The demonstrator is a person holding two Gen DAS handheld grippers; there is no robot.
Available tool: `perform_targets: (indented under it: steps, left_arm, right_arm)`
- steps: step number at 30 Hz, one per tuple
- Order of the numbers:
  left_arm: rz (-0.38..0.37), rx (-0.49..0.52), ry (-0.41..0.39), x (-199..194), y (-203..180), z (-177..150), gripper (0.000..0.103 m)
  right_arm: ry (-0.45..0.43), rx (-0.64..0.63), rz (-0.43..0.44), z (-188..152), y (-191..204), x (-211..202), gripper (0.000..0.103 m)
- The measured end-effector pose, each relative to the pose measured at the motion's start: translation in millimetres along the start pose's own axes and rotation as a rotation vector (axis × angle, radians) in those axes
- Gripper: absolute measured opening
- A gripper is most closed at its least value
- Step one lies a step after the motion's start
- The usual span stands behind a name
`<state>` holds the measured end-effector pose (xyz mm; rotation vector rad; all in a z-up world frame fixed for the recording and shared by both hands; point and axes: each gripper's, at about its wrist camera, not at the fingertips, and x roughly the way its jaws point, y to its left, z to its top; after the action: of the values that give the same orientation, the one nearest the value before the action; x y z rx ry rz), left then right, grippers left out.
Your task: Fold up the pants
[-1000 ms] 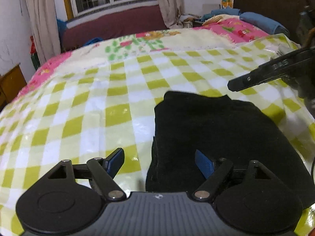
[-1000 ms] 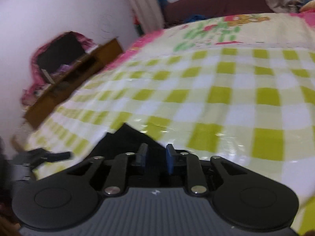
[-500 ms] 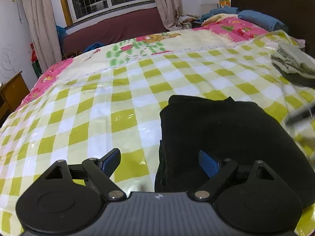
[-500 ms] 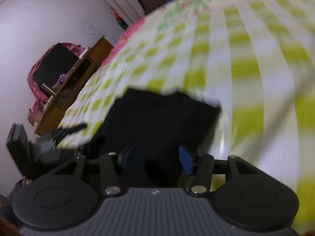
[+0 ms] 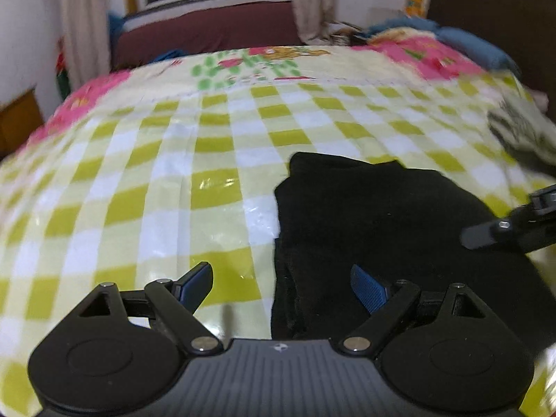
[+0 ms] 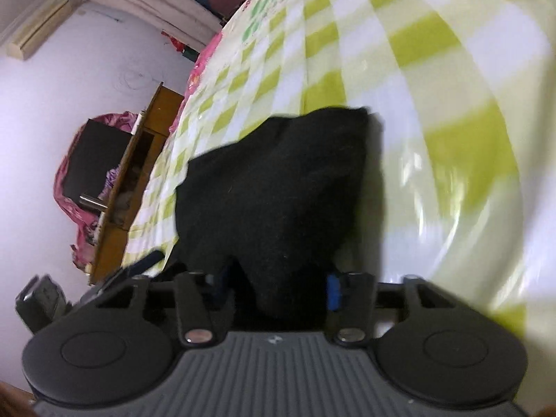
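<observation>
left tool [image 5: 281, 283]: jaws wide, empty, over near-left edge of black pants [image 5: 389, 229] | right tool [image 6: 278, 283]: jaws just closing, pants bunched between | pants folded on checked bed [image 5: 146, 180]

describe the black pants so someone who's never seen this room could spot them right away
Find the bed under a glossy green-and-white checked cover. Near its front edge lies a folded bundle of black fabric pants. It is the only solid black thing there; the crumpled pale grey clothes lie further right.

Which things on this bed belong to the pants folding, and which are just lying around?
Part of the job: black pants; left tool; right tool.
Lying about: grey folded clothes; blue bedding; wooden cabinet.
</observation>
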<state>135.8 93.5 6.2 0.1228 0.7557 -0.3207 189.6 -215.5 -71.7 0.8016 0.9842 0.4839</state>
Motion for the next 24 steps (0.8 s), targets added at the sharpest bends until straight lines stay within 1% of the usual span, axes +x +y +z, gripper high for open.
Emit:
perform_targets:
  steps: [1,3,6,8,10,11,13,15,17,19,20,21,22,24]
  left_arm:
    - [-0.010,-0.014,-0.001,2.6,-3.0,0.0,0.099]
    - [-0.021,0.012,-0.017,11.2,-16.7,3.2,0.099]
    - [-0.037,0.027,-0.030,26.6,-34.9,12.1,0.100]
    - [-0.030,0.038,-0.027,29.9,-36.9,14.6,0.101]
    - [-0.019,0.023,-0.028,21.3,-30.8,13.1,0.101]
    - [-0.002,0.010,-0.033,14.7,-26.5,11.8,0.101]
    - [0.043,-0.018,-0.059,-0.7,-19.6,10.6,0.100]
    - [0.092,-0.004,-0.095,-8.6,-21.8,13.9,0.100]
    - [0.139,0.040,-0.097,-4.4,-30.9,18.8,0.100]
    - [0.174,0.099,-0.073,9.2,-38.8,17.3,0.101]
    - [0.192,0.121,-0.057,16.3,-41.1,14.6,0.101]
    - [0.207,0.121,-0.040,20.3,-41.6,12.8,0.101]
    - [0.220,0.110,-0.038,17.3,-41.3,13.4,0.101]
    - [0.231,0.097,-0.067,1.7,-41.8,15.5,0.101]
  right_arm:
    - [0.000,-0.019,-0.019,10.4,0.6,1.8,0.042]
    - [-0.027,-0.074,-0.082,36.1,4.2,5.0,0.040]
    - [-0.067,-0.112,-0.189,63.9,2.2,6.8,0.041]
    - [-0.073,-0.127,-0.217,66.8,6.0,1.2,0.042]
    - [-0.123,-0.206,-0.265,55.3,19.6,-16.6,0.044]
    - [-0.156,-0.244,-0.286,46.6,26.1,-26.3,0.044]
    - [-0.208,-0.299,-0.276,24.2,35.1,-46.5,0.044]
    - [-0.211,-0.308,-0.238,8.0,37.9,-52.9,0.044]
    - [-0.186,-0.327,-0.227,-7.9,40.9,-45.0,0.044]
    - [-0.172,-0.361,-0.264,-17.8,39.6,-36.0,0.045]
    - [-0.166,-0.397,-0.300,-25.0,39.9,-34.4,0.045]
    - [-0.170,-0.402,-0.338,-27.2,42.5,-35.2,0.046]
    - [-0.182,-0.397,-0.337,-29.3,46.7,-40.5,0.047]
    - [-0.222,-0.413,-0.275,-35.1,58.3,-63.3,0.047]
